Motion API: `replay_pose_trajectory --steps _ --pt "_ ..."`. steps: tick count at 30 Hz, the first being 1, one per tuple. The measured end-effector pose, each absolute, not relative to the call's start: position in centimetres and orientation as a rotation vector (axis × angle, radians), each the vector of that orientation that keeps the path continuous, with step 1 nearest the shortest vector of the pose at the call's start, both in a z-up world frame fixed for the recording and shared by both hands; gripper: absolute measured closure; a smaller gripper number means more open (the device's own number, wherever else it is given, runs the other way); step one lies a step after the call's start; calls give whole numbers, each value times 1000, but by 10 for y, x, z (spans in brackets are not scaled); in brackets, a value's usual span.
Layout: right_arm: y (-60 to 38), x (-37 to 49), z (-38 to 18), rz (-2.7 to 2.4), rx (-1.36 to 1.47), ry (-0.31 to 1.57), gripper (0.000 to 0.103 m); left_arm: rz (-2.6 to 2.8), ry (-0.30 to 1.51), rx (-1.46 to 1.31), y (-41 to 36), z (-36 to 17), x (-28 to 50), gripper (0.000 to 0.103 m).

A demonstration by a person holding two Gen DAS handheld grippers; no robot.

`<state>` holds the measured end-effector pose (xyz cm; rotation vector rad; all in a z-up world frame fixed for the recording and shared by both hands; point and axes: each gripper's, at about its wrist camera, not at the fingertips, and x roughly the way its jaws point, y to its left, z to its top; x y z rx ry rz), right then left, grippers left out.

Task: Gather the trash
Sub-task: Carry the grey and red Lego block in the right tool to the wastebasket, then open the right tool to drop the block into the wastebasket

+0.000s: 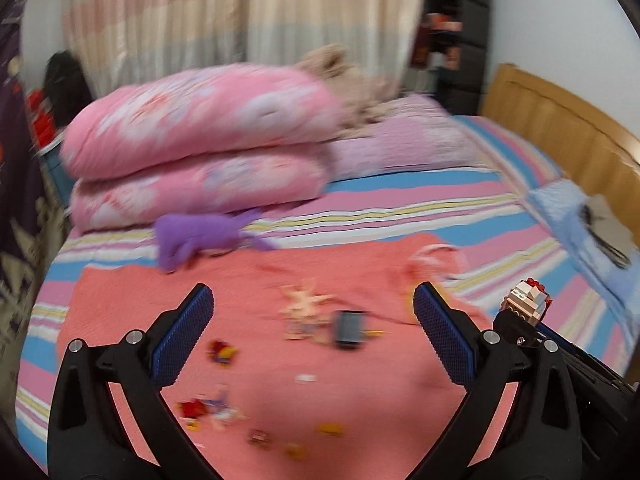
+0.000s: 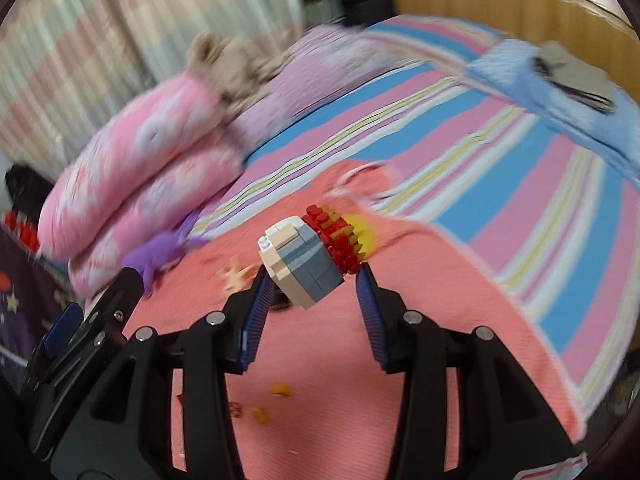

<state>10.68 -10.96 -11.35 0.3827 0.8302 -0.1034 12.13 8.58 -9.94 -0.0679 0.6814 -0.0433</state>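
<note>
On the bed lies a salmon cloth (image 1: 360, 392) strewn with several small toy-brick bits: a red and yellow one (image 1: 221, 350), a dark block (image 1: 350, 329), cream pieces (image 1: 304, 306), a red cluster (image 1: 195, 408) and a yellow bit (image 1: 330, 428). My left gripper (image 1: 312, 292) hovers open over them, holding nothing. My right gripper (image 2: 314, 278) is shut on a grey, cream and red brick model (image 2: 306, 258), lifted above the cloth. The same brick model (image 1: 526, 300) shows at the right edge of the left wrist view. Both views are motion-blurred.
Two folded pink quilts (image 1: 200, 136) are stacked at the back left, with a purple plush toy (image 1: 196, 238) in front. A striped sheet (image 1: 400, 200) covers the bed. A wooden headboard (image 1: 560, 120) and a blue fluffy cloth (image 2: 540, 92) lie to the right. Curtains (image 1: 240, 8) hang behind.
</note>
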Motion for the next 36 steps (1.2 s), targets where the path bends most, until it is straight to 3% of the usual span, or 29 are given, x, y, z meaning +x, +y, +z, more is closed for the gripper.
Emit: replay_pose_trajectory --steps 10,19,27,36 --pt "-269 -43 -90 -425 503 732 62 -404 659 20 -94 -70 20 5" --pt "-358 -196 -134 -714 647 751 62 -674 744 168 -209 -112 -99 5" --pt "-384 -298 -212 -867 811 833 62 -793 829 350 -254 -178 -179 5" --pt "-370 -343 -298 -894 989 948 60 -804 927 538 -254 -251 -216 5"
